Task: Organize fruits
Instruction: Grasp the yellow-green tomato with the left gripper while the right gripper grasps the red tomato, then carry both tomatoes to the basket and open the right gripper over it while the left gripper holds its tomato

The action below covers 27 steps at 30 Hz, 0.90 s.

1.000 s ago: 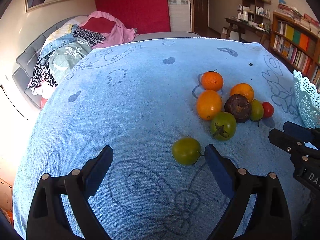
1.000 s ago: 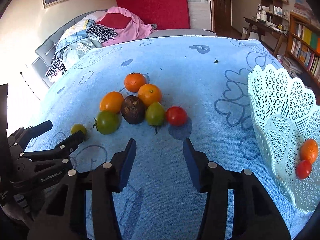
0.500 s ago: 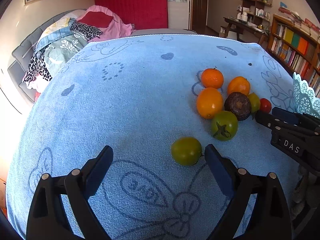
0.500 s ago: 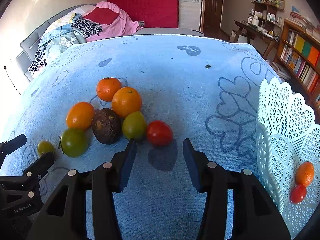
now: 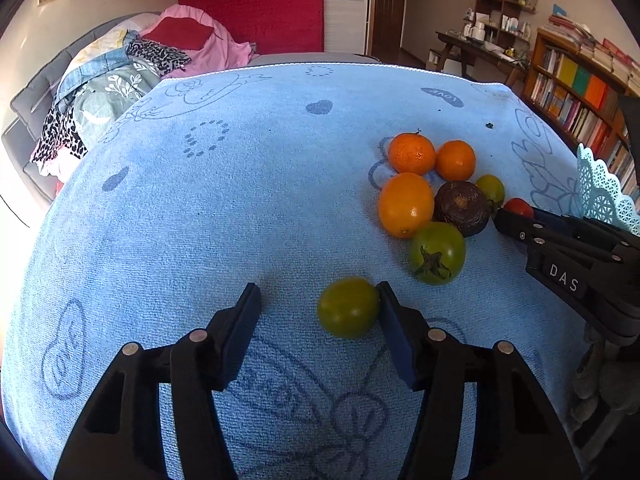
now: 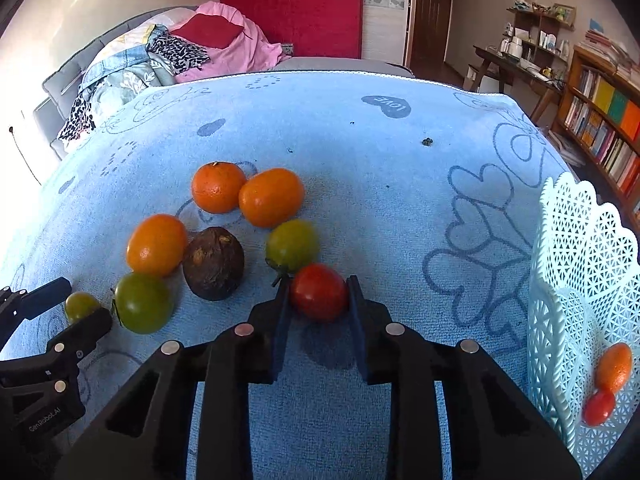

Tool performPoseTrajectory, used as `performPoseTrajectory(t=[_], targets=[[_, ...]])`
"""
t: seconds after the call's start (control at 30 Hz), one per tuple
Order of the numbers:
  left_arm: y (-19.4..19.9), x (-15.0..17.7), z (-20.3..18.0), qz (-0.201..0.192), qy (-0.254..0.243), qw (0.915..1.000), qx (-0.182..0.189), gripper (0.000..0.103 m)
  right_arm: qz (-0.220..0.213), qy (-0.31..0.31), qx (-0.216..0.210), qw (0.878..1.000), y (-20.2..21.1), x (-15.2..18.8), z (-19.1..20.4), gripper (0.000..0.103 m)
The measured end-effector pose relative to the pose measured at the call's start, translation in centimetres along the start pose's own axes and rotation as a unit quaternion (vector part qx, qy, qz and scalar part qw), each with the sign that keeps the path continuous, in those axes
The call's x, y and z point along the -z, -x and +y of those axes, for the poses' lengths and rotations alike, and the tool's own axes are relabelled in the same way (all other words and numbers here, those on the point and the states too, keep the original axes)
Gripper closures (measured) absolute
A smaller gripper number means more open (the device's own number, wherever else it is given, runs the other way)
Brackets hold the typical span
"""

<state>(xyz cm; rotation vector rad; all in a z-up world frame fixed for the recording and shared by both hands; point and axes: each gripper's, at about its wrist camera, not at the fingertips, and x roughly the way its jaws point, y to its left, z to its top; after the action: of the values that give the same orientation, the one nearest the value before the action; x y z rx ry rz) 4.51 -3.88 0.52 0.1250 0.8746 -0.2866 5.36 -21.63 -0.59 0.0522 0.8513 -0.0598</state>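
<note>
A red tomato sits clamped between the right gripper fingers, at five o'clock of the fruit cluster on the blue towel. The left gripper fingers are closing around a small green tomato, touching one pad only.

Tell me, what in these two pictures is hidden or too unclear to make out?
- Basket, left wrist view: cut off by the right edge, contents unseen.
- Red tomato, left wrist view: mostly hidden behind the right gripper.
- Basket's far side, right wrist view: cut off at the edge.
- Book titles on the bookshelf: too small to read.
- Dark specks on the blue cloth: too small to identify.
</note>
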Motion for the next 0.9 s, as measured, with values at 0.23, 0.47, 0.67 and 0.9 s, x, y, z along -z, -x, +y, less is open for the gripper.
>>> performPoseTrajectory(t=[0.23,0.47,0.67,0.9], targets=[[0.4,0.3,-0.4,-0.011,-0.011,0.9997,0.018,0.074,-0.008,-0.011,-0.018,1.0,1.3,0.9,0.0,0.076],[1.8,0.8,0.1,-0.041,-0.002,0.9987,0.031,0.074,-0.029,-0.027,-0.04,0.998,3.6,1.9,0.0,0.076],[2.6,0.9,0.0,-0.061,-0.001,0.9977,0.029,0.074,-0.048,-0.043,-0.057,0.996,5.8,2.8,-0.5,0.076],[3.5,1.0,-0.7,-0.078,-0.011,0.9968,0.014,0.074,-0.064,-0.055,-0.069,0.994,8.0,3.4,-1.0,0.076]])
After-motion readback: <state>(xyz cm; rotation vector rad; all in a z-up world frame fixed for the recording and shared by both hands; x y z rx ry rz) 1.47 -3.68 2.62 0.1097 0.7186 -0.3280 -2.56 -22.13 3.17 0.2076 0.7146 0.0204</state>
